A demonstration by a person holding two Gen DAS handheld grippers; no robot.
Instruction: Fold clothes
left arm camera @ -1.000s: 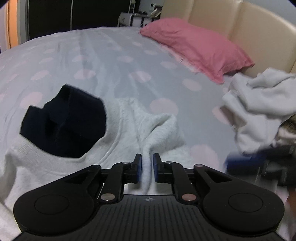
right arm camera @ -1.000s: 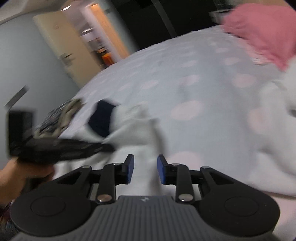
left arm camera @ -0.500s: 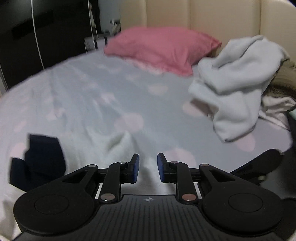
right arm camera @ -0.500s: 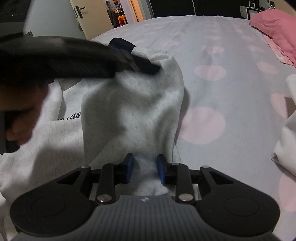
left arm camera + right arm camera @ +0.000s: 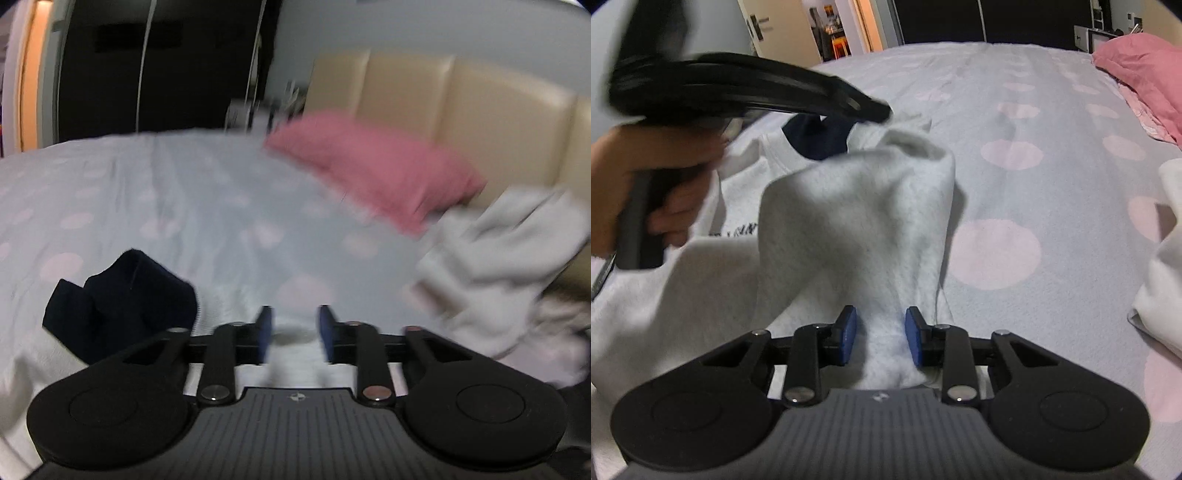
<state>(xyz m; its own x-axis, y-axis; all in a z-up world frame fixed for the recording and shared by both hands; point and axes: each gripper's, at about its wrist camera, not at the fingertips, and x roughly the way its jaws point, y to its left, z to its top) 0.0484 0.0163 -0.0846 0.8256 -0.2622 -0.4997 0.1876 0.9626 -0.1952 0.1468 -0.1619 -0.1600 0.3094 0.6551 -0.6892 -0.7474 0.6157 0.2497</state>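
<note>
Right hand-held gripper [image 5: 878, 334] straddles sweatshirt [image 5: 849, 221] (jaws apart).

Both claws gape: left claw [image 5: 293, 334], right claw [image 5: 876, 336].

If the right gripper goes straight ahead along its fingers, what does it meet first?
The right gripper already has the white sweatshirt between its open fingers, so it would press further into that raised fold at once. Beyond the fold lies the dotted bed sheet; depth there is hard to judge.
</note>
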